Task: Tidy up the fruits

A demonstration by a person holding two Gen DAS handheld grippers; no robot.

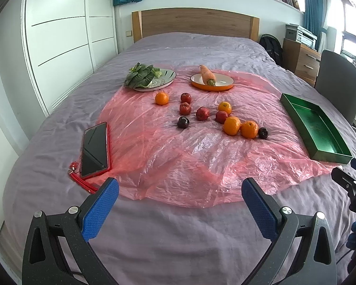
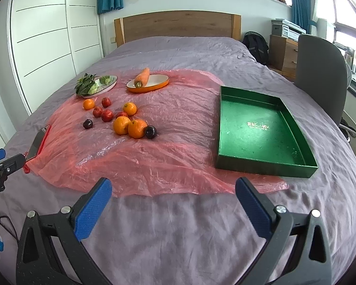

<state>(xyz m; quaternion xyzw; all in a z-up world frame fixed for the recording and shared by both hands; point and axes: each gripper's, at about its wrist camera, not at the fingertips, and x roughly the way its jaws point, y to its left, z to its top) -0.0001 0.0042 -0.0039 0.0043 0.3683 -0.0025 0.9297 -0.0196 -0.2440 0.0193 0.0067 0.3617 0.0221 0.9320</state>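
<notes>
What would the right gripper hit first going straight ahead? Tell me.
Likely the pink plastic sheet on the bed. The right gripper is open, aimed between the oranges and the green tray. Depth is uncertain.

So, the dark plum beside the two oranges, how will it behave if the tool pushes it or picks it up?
The dark plum looks round and smooth, so it will probably roll when pushed, perhaps against the orange it touches. Its skin is glossy, so it may slip between the pads. The pink plastic sheet under it is crinkled and loose, so it may slide or bunch.
</notes>
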